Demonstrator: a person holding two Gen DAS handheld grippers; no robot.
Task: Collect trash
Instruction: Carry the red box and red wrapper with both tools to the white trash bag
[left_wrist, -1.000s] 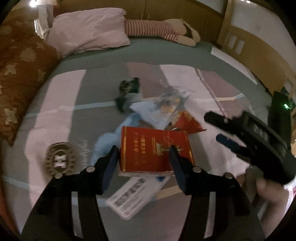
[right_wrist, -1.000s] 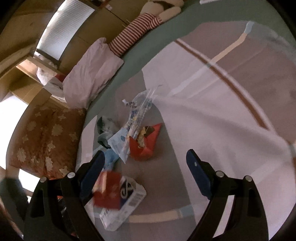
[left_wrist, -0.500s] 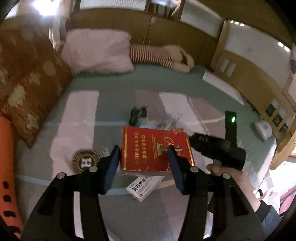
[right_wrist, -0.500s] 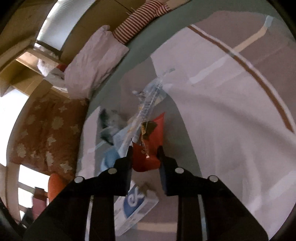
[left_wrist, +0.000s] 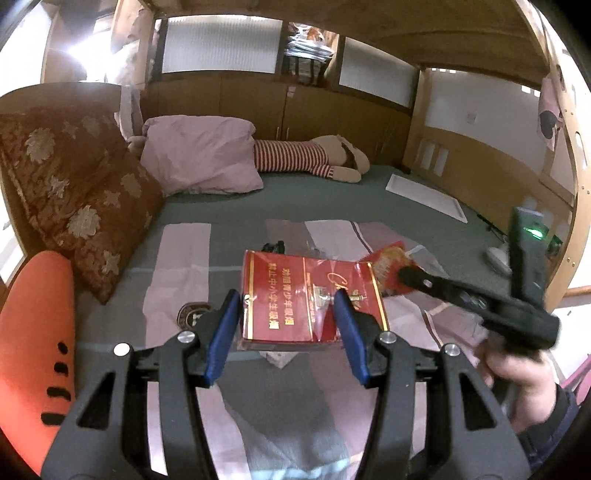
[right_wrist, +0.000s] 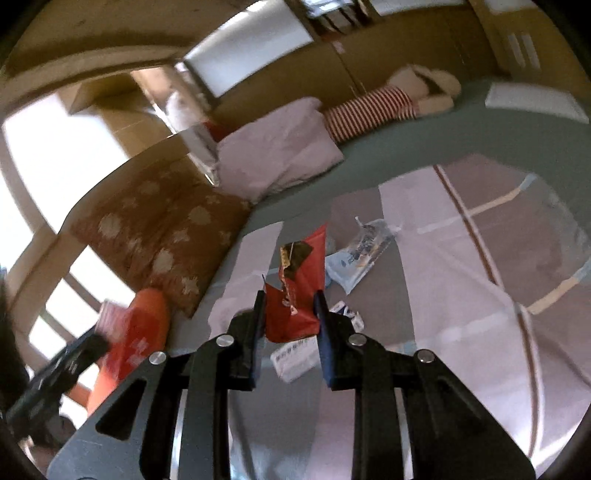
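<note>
- Here, the left gripper (left_wrist: 288, 325) is clamped on a red carton (left_wrist: 310, 295) with gold lettering, its blue pads pressing the carton's two sides; the carton sits lifted above the bed (left_wrist: 332, 195).
- The right gripper (right_wrist: 290, 314) is closed on a torn red wrapper (right_wrist: 299, 288), which stands up between its fingers, clear of the bedspread.
- In the left wrist view the right gripper (left_wrist: 406, 275) shows at the right, held by a hand (left_wrist: 517, 373) in a dark sleeve, with the wrapper (left_wrist: 388, 266) at its tip, just beside the carton's far corner.
- Other trash lies on the bed: a clear plastic bag (right_wrist: 362, 254) with blue print just right of the wrapper, and a white box (right_wrist: 299, 358) with blue print below the right gripper's fingers.
- A small dark item (left_wrist: 273, 246) lies beyond the carton; what it is cannot be told.
- A round badge (left_wrist: 192, 314) is printed on the bedspread left of the left gripper.
- At the head of the bed rest a pale pillow (left_wrist: 203, 158), a brown flowered cushion (left_wrist: 74, 199) and a striped plush toy (left_wrist: 306, 158).
- A white flat panel (left_wrist: 424, 197) lies on the bed's far right.
- An orange chair (left_wrist: 33, 350) stands at the left edge, beside the bed.
</note>
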